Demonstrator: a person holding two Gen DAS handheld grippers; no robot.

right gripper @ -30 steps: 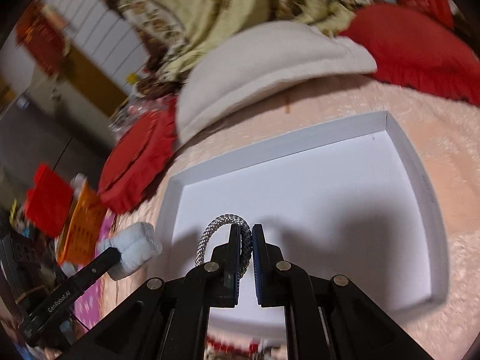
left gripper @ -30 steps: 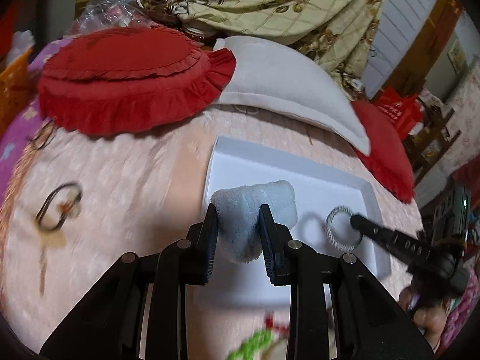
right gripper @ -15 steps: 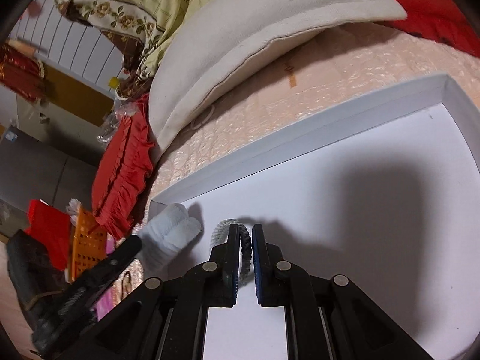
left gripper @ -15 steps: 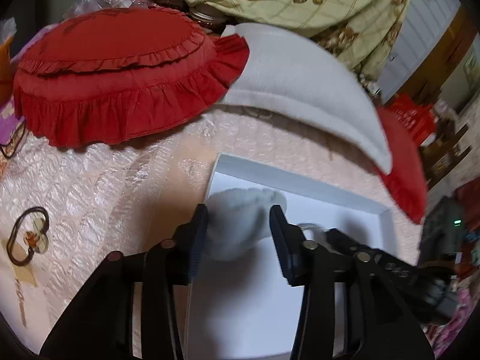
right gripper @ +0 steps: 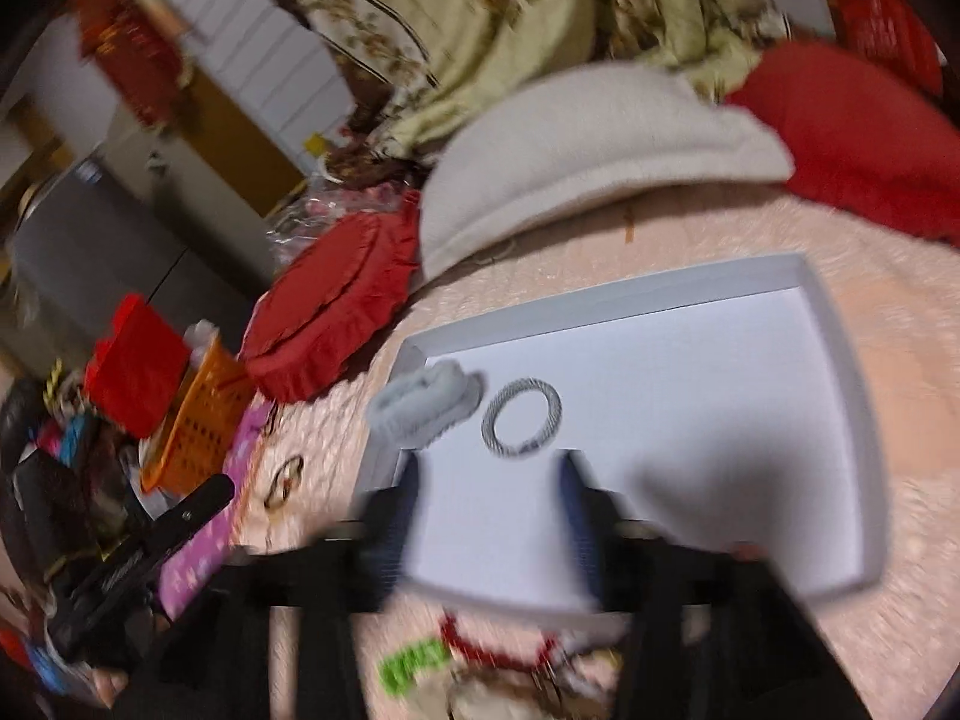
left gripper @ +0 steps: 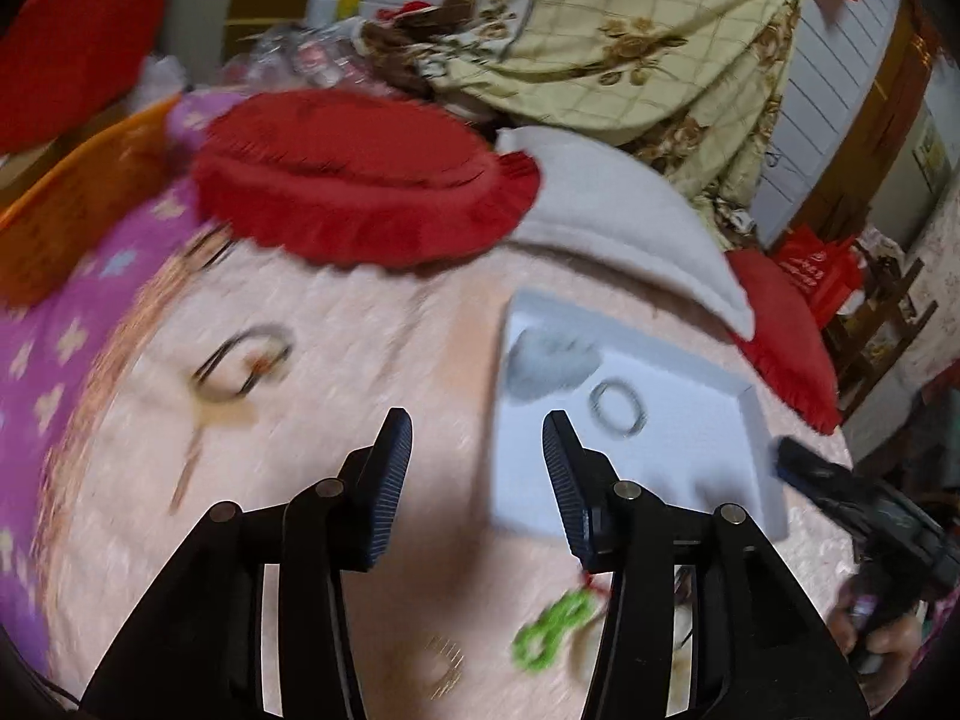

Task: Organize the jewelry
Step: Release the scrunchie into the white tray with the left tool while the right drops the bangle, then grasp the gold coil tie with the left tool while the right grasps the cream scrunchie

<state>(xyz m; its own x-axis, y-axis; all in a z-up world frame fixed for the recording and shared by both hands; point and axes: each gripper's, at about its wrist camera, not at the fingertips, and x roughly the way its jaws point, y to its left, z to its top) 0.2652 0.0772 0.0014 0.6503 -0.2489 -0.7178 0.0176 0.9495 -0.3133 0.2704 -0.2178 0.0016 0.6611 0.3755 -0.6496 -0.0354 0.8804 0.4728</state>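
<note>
A shallow white tray (right gripper: 840,372) (left gripper: 762,420) lies on the pink bedspread. In its left corner lies a fluffy pale blue scrunchie (right gripper: 423,399) (left gripper: 549,363), and beside it a silver braided bracelet (right gripper: 521,417) (left gripper: 618,408). My left gripper (left gripper: 477,462) is open and empty, above the bedspread by the tray's left edge. My right gripper (right gripper: 489,501) is open and empty, pulled back over the tray's near side. A heart-shaped dark bracelet (left gripper: 240,363) (right gripper: 283,483) lies on the bedspread to the left. A green bead piece (left gripper: 549,630) (right gripper: 414,666) and a red bead string (right gripper: 492,651) lie near the front.
A red frilled cushion (left gripper: 360,180) and a white pillow (left gripper: 624,216) lie behind the tray, with a second red cushion (left gripper: 786,324) on the right. An orange basket (right gripper: 201,414) stands off the bed's left side. A floral quilt (left gripper: 630,42) is heaped at the back.
Both grippers have opened and pulled back. The left one let go of the scrunchie, and the right one let go of the silver bracelet; both now lie in the tray.
</note>
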